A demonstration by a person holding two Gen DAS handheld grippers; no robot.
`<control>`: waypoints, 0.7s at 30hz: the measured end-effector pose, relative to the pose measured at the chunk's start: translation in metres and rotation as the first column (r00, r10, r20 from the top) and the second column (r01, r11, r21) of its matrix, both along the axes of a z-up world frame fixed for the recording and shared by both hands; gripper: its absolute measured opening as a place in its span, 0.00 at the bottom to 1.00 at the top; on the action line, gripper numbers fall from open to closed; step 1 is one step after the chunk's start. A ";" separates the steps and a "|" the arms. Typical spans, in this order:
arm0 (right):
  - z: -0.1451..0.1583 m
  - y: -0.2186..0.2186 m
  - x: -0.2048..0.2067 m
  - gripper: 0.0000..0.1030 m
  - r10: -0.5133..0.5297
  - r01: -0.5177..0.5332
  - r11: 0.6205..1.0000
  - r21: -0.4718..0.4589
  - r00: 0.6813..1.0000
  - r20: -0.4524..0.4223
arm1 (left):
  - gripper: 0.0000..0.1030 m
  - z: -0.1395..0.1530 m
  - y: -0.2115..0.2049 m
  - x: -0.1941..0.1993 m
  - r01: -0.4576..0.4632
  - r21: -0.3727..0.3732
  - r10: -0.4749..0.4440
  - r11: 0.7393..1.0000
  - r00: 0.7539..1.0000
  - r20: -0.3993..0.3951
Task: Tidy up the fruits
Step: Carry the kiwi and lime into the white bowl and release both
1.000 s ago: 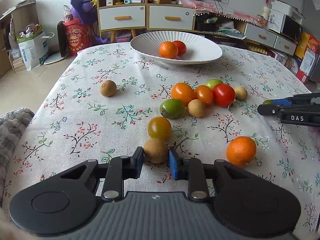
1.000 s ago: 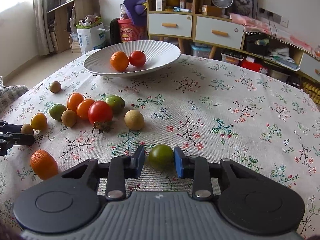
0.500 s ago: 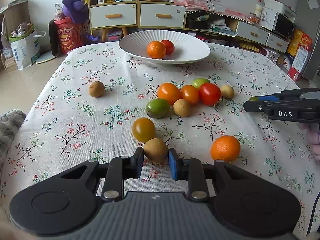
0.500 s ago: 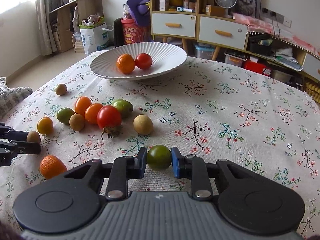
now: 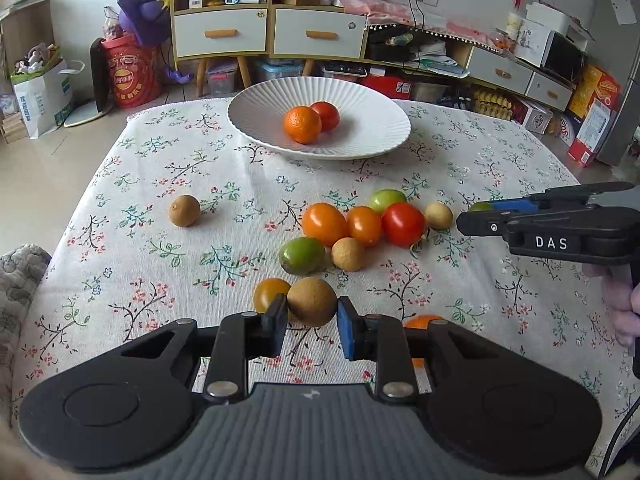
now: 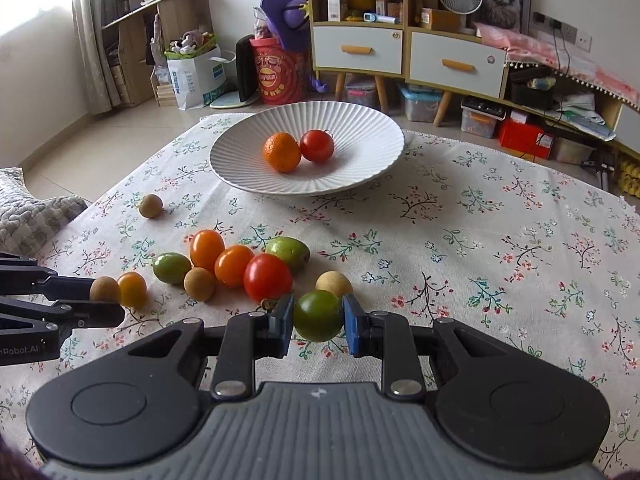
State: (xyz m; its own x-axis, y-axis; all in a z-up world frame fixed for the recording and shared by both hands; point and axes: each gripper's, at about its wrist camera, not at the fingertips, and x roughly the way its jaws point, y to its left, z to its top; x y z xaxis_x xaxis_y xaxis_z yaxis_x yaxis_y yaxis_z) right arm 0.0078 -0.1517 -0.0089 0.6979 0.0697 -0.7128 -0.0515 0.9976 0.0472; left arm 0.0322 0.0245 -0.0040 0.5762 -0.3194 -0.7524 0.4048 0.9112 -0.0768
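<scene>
Left gripper [image 5: 312, 322] grips brown fruit [image 5: 311, 301], right gripper [image 6: 318, 322] grips green tomato [image 6: 319, 315]; round fruit could slip and roll off the surface [image 6: 500, 216].

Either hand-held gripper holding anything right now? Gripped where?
Both. Left hand-held gripper is shut on a brown fruit, pads on its two sides. Right hand-held gripper is shut on a green tomato, likewise across its sides.

Left tool [image 5: 312, 322] clamped tight, right tool [image 6: 319, 320] clamped tight, both angled downward
</scene>
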 end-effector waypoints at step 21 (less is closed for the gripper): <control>0.018 0.015 0.027 0.23 -0.048 0.049 0.999 0.002 0.998 -0.030 | 0.25 0.028 -0.025 0.046 -0.056 -0.005 0.056 0.998 0.998 0.042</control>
State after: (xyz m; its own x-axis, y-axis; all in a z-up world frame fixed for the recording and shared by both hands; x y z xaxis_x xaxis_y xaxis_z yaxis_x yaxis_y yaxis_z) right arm 0.0349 -0.1363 0.0092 0.6788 0.0382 -0.7334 -0.0016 0.9987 0.0505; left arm 0.0784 -0.0006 0.0238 0.6245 -0.2886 -0.7257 0.3559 0.9323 -0.0644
